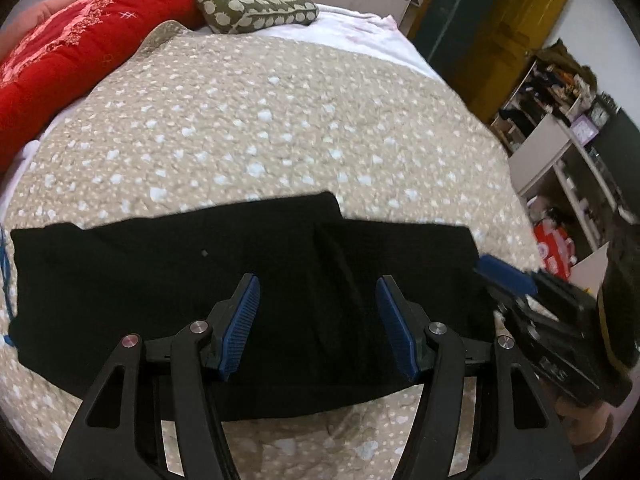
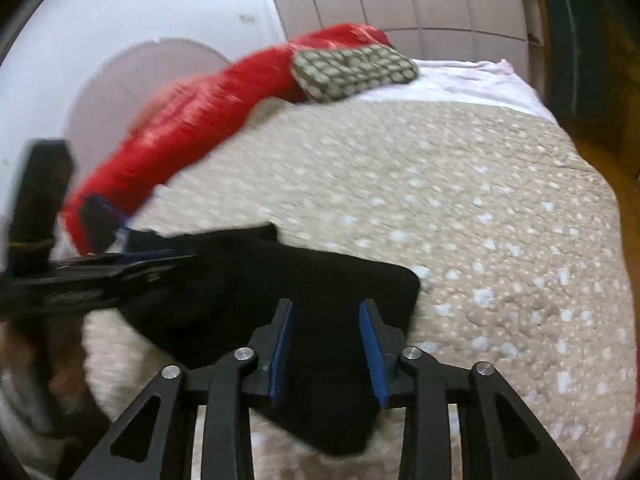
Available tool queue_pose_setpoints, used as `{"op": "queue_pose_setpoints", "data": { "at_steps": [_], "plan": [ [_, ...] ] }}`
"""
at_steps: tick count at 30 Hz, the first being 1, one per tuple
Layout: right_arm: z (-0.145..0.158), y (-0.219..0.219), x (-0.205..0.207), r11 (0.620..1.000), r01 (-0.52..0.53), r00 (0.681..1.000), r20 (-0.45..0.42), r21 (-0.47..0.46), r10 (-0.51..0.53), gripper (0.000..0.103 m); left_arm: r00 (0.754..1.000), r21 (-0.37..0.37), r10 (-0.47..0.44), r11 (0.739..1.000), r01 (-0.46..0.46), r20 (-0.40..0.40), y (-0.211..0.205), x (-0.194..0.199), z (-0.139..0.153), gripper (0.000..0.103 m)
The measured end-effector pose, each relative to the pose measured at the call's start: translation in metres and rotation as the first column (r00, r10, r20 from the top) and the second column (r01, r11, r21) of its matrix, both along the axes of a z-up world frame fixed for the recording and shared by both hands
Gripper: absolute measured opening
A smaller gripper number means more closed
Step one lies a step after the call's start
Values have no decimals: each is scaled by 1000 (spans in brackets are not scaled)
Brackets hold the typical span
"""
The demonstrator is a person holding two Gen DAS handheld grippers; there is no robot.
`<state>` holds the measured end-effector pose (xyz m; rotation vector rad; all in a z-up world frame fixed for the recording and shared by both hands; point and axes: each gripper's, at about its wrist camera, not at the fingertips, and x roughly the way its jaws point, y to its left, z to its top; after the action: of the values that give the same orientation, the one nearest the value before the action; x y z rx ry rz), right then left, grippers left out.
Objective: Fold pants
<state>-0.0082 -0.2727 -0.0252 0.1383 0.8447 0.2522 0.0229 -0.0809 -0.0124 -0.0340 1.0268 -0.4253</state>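
Black pants [image 1: 200, 300] lie folded into a flat rectangle on the beige quilt [image 1: 260, 128]. My left gripper [image 1: 318, 292] is open above the middle of the pants, its blue pads wide apart. My right gripper [image 2: 326, 308] is open over the right end of the pants [image 2: 320, 280], with nothing between its pads. The right gripper also shows in the left wrist view [image 1: 508, 276] at the pants' right edge. The left gripper shows in the right wrist view [image 2: 156, 258] at the left, above the cloth. The right wrist view is blurred.
A red duvet [image 1: 60, 60] and a green patterned pillow [image 1: 256, 4] lie at the bed's head. A white sheet [image 1: 352, 28] shows beyond the quilt. Cluttered shelves [image 1: 560, 120] and a yellow door [image 1: 516, 32] stand right of the bed.
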Motion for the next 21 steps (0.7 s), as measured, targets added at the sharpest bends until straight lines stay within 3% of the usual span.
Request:
{"op": "queue_pose_setpoints", "data": {
  "at_steps": [3, 7, 14, 17, 21],
  "plan": [
    [-16, 3, 21, 1000, 30, 999, -23, -4, -30, 28, 1000, 94, 11, 995, -11, -4, -11, -2, -21, 60],
    [-24, 5, 25, 999, 13, 999, -34, -38, -14, 28, 999, 71, 37, 997, -37, -2, -6, -8, -26, 61],
    [8, 8, -21, 998, -44, 999, 3, -40, 44, 28, 999, 57, 46, 997, -45, -2, -3, -10, -27, 61],
    [-11, 12, -38, 996, -56, 998, -43, -73, 53, 28, 999, 56, 47, 997, -47, 3, -3, -12, -28, 61],
    [-20, 7, -41, 1000, -12, 999, -47, -23, 11, 29, 999, 60, 50, 997, -50, 6, -5, -14, -27, 62]
  ]
}}
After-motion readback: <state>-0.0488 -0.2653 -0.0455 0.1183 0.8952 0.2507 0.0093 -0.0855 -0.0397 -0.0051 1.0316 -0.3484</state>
